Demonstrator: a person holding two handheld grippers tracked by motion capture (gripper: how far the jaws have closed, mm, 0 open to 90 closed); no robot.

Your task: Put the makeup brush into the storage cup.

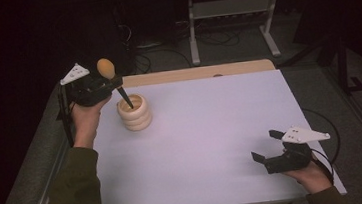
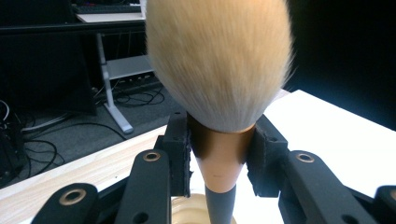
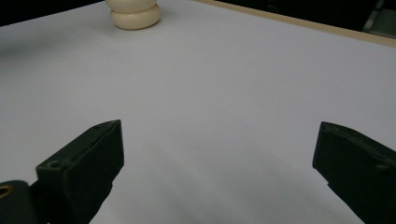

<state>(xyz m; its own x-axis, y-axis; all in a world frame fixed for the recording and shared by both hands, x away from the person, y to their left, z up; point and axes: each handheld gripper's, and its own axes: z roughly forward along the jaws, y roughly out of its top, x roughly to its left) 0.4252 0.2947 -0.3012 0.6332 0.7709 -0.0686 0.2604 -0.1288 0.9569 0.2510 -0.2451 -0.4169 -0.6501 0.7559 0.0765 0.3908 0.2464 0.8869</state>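
Observation:
A makeup brush (image 1: 106, 68) with a tan bristle head (image 2: 218, 60) and a copper collar is gripped by my left gripper (image 1: 112, 84), shut on it at the collar (image 2: 220, 158). Its dark handle tip (image 1: 126, 101) dips into the mouth of a cream ribbed holder (image 1: 135, 112) at the mat's far left; the holder's rim (image 2: 191, 210) lies just under the jaws. My right gripper (image 1: 266, 146) rests low at the near right, open, nothing between its jaws (image 3: 215, 168). The holder's base (image 3: 135, 14) lies far ahead of it.
A white mat (image 1: 208, 139) covers the wooden table (image 1: 191, 74). Behind the table stand a metal shelf frame (image 1: 231, 17) and loose cables on the floor (image 1: 159, 54). A cable loops beside the right hand (image 1: 330, 133).

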